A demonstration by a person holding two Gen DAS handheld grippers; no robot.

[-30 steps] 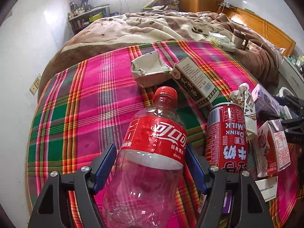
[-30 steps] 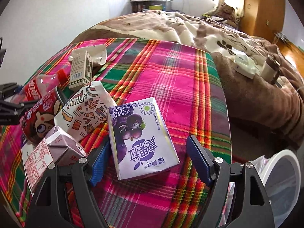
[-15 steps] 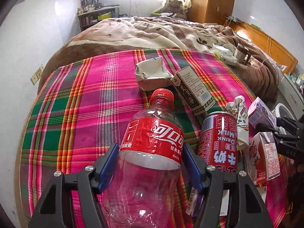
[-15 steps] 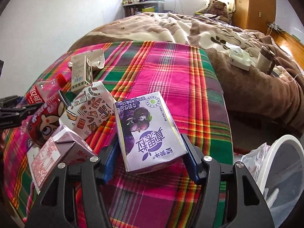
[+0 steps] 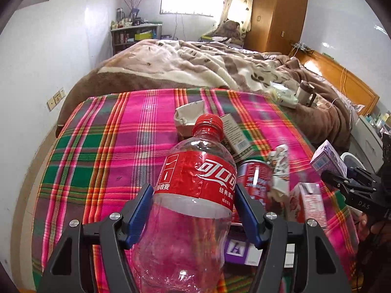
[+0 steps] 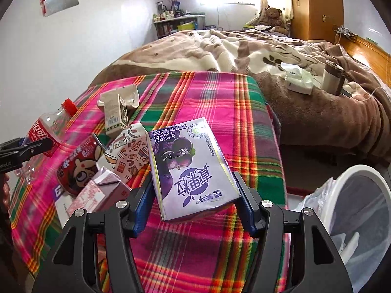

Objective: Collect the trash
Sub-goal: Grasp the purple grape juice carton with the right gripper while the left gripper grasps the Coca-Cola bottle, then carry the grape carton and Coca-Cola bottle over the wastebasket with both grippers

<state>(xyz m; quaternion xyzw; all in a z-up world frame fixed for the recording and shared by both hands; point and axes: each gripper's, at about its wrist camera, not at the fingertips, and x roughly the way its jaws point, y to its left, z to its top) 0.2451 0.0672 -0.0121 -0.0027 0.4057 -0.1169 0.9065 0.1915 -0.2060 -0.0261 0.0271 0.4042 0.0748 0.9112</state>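
My left gripper (image 5: 193,202) is shut on an empty clear cola bottle (image 5: 195,195) with a red label and cap, lifted above the plaid cloth (image 5: 110,151). My right gripper (image 6: 195,195) is shut on a purple drink carton (image 6: 188,166), raised off the cloth (image 6: 220,112). On the cloth lie a red milk can (image 6: 78,168), a patterned carton (image 6: 127,151), a pink carton (image 6: 97,195), a tan box (image 6: 116,117) and a crumpled beige pack (image 6: 129,95). A white trash bin (image 6: 361,217) with a plastic liner stands low at the right.
A bed with a brown and cream blanket (image 6: 244,48) lies behind the cloth, with a tissue pack (image 6: 299,80) and a mug (image 6: 332,75) on it. A wooden wardrobe (image 5: 276,12) and a shelf (image 5: 134,34) stand at the far wall.
Both grippers have risen: the left lifted the bottle off the cloth, the right closed on the purple carton and lifted it. The trash bin shows more in the right wrist view.
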